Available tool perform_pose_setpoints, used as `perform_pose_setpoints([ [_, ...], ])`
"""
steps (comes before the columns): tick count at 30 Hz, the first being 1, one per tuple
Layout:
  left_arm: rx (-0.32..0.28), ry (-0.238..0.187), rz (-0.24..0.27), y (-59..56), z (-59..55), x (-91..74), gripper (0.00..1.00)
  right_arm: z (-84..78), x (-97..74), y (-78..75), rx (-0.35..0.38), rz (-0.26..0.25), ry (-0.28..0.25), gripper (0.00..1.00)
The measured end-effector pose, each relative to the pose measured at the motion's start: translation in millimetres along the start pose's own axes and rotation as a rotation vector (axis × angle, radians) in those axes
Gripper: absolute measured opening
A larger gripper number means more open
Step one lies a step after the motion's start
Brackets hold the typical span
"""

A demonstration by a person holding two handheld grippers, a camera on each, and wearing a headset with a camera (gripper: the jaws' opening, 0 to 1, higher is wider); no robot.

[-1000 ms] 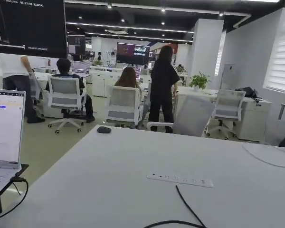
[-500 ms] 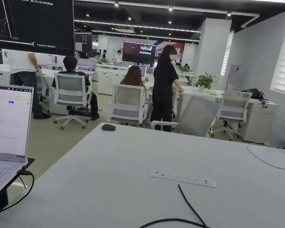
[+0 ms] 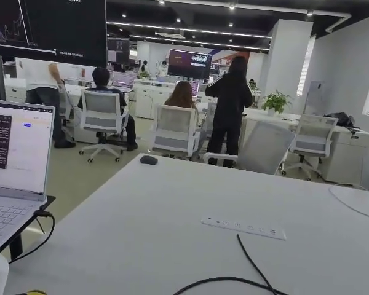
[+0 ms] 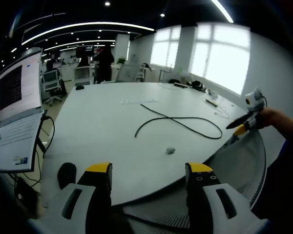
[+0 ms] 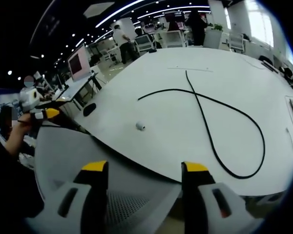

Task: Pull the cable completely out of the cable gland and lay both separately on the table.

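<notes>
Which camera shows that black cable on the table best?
The right gripper view: the cable lies there as a whole loop in plain sight. The left gripper view shows it smaller; the head view catches a short stretch.

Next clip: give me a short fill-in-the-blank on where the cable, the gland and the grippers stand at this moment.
1. The cable lying looped on the white table is ___ in colour.
2. The small pale cable gland lies ___ from the cable, not touching it.
3. The left gripper and the right gripper both have their jaws ___ and hold nothing.
4. In the head view, the open laptop stands at the table's ___ edge.

Missing words: black; apart; open; left.
</notes>
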State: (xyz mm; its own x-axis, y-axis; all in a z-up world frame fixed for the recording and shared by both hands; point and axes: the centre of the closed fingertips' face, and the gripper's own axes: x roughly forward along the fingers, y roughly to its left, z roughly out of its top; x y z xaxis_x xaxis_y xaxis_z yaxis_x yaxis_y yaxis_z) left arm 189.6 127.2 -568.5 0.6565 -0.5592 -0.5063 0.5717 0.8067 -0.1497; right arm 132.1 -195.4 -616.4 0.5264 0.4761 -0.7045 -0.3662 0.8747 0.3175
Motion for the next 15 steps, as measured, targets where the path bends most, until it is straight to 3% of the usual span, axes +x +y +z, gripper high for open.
perform_pose_setpoints([
  [15,0.003,0.026,-0.02,-5.2,-5.2,13.7,0.62,-5.1,6.0,4.0,-0.015,0.028,0.019,0.6],
])
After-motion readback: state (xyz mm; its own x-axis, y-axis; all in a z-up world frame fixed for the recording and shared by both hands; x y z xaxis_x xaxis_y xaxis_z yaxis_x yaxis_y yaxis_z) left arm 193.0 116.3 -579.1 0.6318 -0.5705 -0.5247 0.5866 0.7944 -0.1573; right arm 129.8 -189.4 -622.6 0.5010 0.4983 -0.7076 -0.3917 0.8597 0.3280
